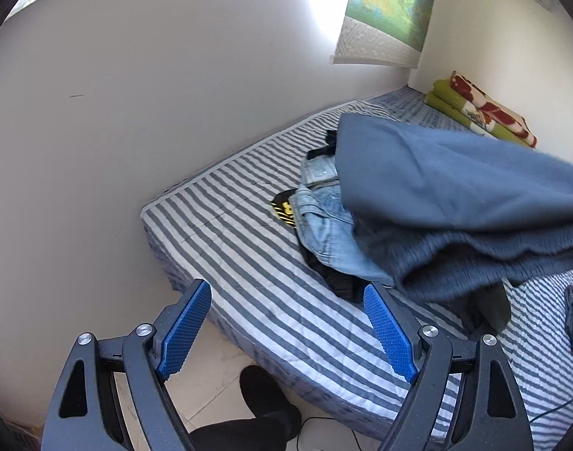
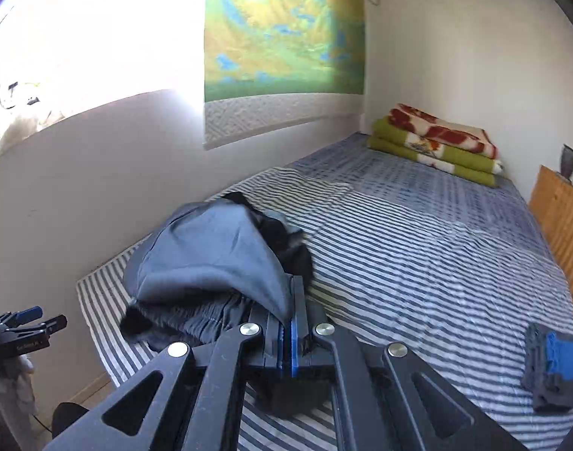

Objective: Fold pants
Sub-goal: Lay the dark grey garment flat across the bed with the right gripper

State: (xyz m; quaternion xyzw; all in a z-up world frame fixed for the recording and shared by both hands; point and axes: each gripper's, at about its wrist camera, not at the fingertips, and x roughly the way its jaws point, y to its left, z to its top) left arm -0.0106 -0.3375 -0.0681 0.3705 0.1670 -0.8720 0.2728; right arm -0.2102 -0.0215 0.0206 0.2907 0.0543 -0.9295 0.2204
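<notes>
Right gripper (image 2: 292,323) pressed together, pinching blue-grey pants (image 2: 215,259) lifted over near left of striped bed (image 2: 418,255); left gripper (image 1: 286,323) spread, holding nothing, near bed edge; jeans (image 1: 324,221) under pants; folded blankets (image 2: 437,143) at far right corner

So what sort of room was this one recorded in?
Most likely a bedroom at home: a striped mattress set against the wall, folded blankets stacked at its far end, and a landscape curtain over the bright window.
</notes>
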